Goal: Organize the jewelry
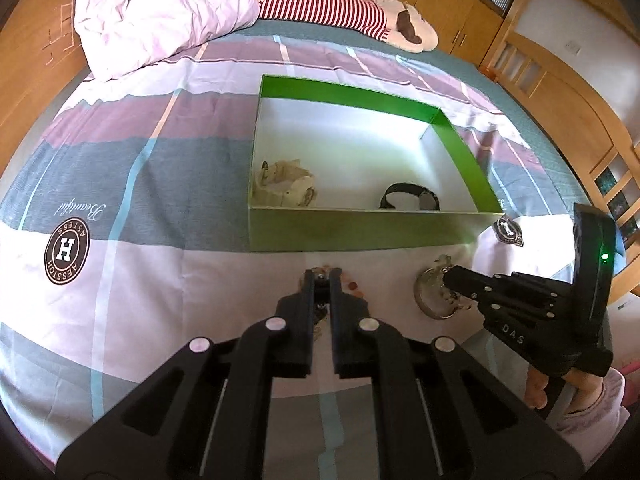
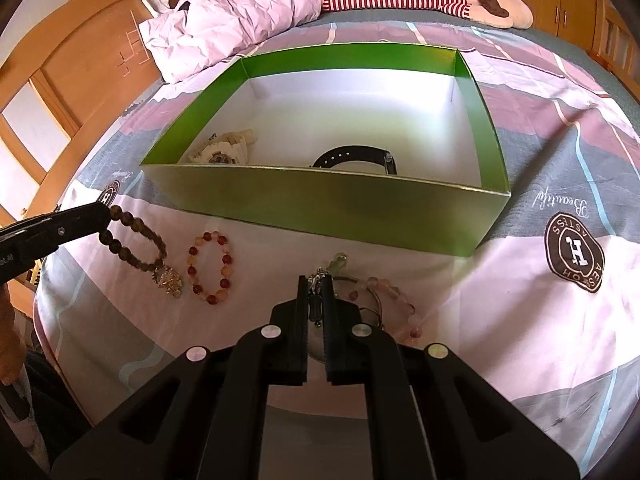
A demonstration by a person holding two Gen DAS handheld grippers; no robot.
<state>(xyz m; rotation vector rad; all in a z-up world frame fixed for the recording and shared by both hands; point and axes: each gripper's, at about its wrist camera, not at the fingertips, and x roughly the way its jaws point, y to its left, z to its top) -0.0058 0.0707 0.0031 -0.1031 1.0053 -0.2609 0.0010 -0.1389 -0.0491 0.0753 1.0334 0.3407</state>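
My left gripper (image 1: 322, 274) is shut on a dark brown bead bracelet (image 2: 132, 240); in the right wrist view the bracelet hangs from its tips (image 2: 105, 216), its gold charm touching the bedsheet. My right gripper (image 2: 316, 280) is shut on a small dark piece of a pink bead bracelet (image 2: 394, 300) with a cord and a pale green charm. A red-orange bead bracelet (image 2: 210, 268) lies loose between the two. Just beyond stands the green box (image 2: 320, 204), holding a cream watch (image 2: 224, 148) and a black watch (image 2: 360, 158).
Everything sits on a bed with a pink and grey patterned sheet. A crumpled pink pillow (image 1: 160, 12) and a red-striped plush toy (image 1: 332, 8) lie at the far end. Wooden cabinets (image 1: 560, 100) line the sides. A person's hand (image 1: 536, 388) grips the right gripper's handle.
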